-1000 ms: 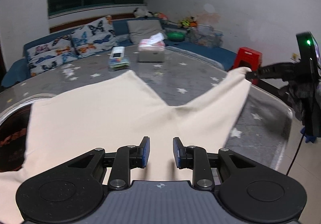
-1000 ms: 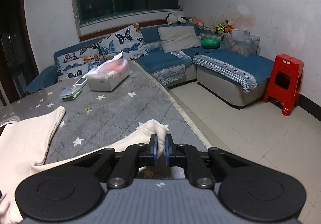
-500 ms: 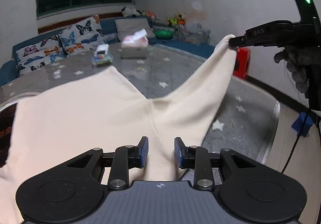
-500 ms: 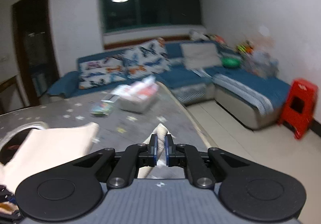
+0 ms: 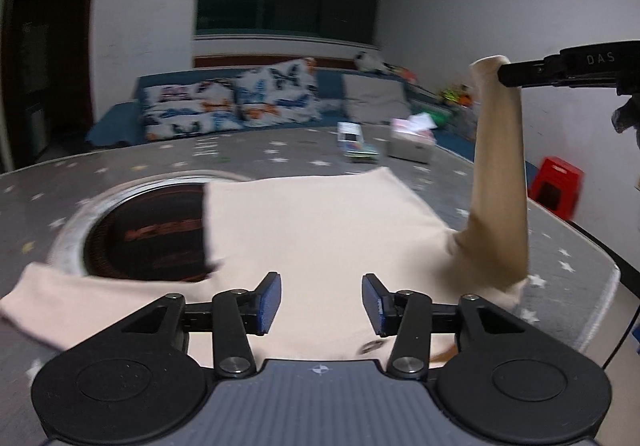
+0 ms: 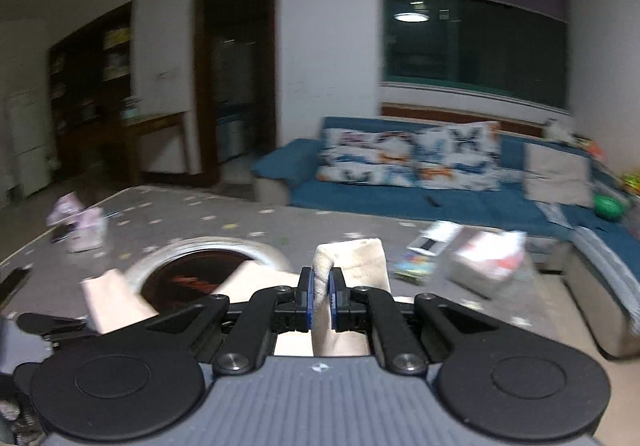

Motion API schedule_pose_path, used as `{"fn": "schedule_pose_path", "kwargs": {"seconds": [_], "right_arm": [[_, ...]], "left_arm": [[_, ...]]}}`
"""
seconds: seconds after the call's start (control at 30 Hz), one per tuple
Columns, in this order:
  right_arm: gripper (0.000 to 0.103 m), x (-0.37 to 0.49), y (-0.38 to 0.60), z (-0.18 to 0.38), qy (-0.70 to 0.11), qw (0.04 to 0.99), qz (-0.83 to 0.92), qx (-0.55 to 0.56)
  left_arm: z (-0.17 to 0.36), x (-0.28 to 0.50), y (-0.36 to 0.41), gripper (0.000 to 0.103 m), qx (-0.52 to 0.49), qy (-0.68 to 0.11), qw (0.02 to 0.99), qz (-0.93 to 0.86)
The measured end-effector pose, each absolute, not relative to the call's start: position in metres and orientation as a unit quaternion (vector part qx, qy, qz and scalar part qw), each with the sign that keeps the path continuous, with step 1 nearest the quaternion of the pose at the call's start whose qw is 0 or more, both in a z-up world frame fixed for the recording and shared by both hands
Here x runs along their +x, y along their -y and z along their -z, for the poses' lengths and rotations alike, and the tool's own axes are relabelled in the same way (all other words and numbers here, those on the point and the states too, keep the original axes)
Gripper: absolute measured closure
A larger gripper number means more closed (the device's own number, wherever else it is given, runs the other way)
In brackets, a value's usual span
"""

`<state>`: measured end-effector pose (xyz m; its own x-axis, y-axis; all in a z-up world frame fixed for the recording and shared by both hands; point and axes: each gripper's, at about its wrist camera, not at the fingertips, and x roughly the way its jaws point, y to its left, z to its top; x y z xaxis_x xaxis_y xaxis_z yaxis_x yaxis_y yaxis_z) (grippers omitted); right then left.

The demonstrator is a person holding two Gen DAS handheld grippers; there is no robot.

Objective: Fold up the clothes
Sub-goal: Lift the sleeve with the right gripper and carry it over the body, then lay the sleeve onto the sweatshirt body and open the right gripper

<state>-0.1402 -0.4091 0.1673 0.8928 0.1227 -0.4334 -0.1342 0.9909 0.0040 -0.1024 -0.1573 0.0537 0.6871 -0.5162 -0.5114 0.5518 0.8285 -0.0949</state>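
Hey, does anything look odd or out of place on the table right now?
The cream garment partly covers the round dark inset in the table. One sleeve is held up, pinched in the right gripper. Nothing looks spilled or damaged.

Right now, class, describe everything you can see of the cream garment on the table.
The cream garment is plain, soft-looking cloth, lying mostly flat on the grey star-patterned table cover, partly covering a round dark inset. One sleeve is lifted steeply, its end pinched by the right hand-held gripper. The left hand-held gripper is opening, its pads off the cloth.
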Motion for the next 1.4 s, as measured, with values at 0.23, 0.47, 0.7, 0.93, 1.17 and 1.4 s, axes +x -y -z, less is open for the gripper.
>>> {"fn": "schedule_pose_path", "kwargs": {"seconds": [0.23,0.47,0.7,0.93,1.17,1.4], "right_arm": [[0.096,-0.099,0.343,-0.137,-0.269,0.952,-0.142,-0.037],[0.087,-0.094,0.321,-0.111,-0.304,0.937,-0.167,-0.042],[0.086,-0.116,0.354,-0.108,-0.328,0.932,-0.137,-0.068],[0.086,-0.137,0.401,-0.061,-0.402,0.909,-0.095,-0.051],[0.085,-0.144,0.422,-0.031,-0.429,0.899,-0.081,-0.02],[0.085,-0.128,0.423,-0.051,-0.397,0.913,-0.087,-0.027]], "left_arm": [[-0.046,-0.102,0.131,0.053,0.015,-0.28,0.925,0.258],[-0.043,-0.101,0.126,0.053,0.011,-0.284,0.924,0.255],[-0.047,-0.1,0.131,0.055,0.014,-0.275,0.925,0.263],[-0.041,-0.092,0.156,0.066,0.032,-0.28,0.914,0.292],[-0.025,-0.075,0.176,0.074,0.053,-0.31,0.902,0.295],[-0.024,-0.061,0.178,0.074,0.042,-0.316,0.901,0.294]]}}
